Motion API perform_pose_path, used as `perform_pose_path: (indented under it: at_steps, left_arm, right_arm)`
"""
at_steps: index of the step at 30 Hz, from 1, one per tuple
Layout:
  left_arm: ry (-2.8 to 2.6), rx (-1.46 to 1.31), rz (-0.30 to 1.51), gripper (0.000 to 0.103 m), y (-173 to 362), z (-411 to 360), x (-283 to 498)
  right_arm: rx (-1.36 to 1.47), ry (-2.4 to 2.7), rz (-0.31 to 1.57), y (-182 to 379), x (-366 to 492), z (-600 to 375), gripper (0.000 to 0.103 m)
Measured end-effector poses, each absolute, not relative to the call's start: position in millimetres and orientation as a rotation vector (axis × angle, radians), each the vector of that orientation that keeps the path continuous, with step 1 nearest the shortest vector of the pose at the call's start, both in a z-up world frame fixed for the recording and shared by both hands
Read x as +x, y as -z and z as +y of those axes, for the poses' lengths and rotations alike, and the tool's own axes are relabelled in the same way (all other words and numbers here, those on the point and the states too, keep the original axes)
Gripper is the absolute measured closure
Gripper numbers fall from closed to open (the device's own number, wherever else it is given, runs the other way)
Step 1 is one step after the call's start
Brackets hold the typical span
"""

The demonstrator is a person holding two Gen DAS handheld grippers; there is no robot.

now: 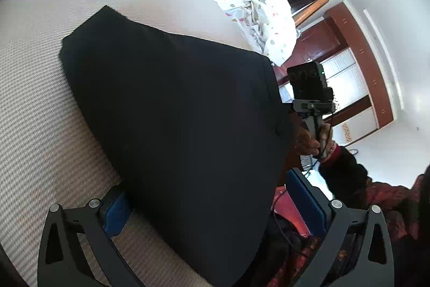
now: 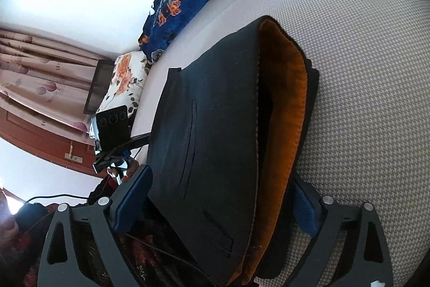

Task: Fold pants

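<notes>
The black pants [image 2: 215, 131] lie folded on the bed [image 2: 362, 58], the waistband's orange lining [image 2: 285, 125] showing at one edge. Each hand's tool straddles an end of the bundle: the left tool [image 1: 215, 211] and the right tool [image 2: 217, 206] both stand wide open, pads on either side of the cloth and nothing clamped. They seem placed this way to take hold of both ends together for another fold.

I can make out a lone letter "R" printed here and there on the curtain [image 2: 40, 77], nothing else legible.
</notes>
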State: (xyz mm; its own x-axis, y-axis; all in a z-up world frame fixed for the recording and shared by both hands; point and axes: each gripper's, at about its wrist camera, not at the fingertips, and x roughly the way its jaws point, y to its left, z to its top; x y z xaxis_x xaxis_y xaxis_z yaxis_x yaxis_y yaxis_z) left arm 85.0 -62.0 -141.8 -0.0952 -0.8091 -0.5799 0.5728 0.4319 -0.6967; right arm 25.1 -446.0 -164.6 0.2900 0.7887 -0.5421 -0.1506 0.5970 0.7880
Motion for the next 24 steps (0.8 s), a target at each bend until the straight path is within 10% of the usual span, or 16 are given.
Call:
perform_pose_path:
  at_steps: [8, 13, 15, 20, 24]
  left_arm:
    - [1.125, -0.223, 1.138, 0.002, 142, -78, 77]
    - [1.030, -0.203, 1.124, 0.049, 147, -68, 79]
    - [0.984, -0.228, 1.135, 0.069, 152, -59, 84]
    - [1.015, -0.303, 1.177, 0.071, 159, -55, 88]
    - [1.103, -0.415, 1.273, 0.071, 170, -48, 96]
  right_arm:
    - [0.743, -0.696, 1.109, 167, 24, -453, 0.009]
    - [0.789, -0.656, 1.175, 170, 31, -458, 0.013]
    - [0.791, -0.638, 1.176, 171, 28, -459, 0.022]
    - [0.771, -0.558, 1.186, 176, 21, -464, 0.059]
    - [0.776, -0.534, 1.178, 180, 17, -470, 0.065]
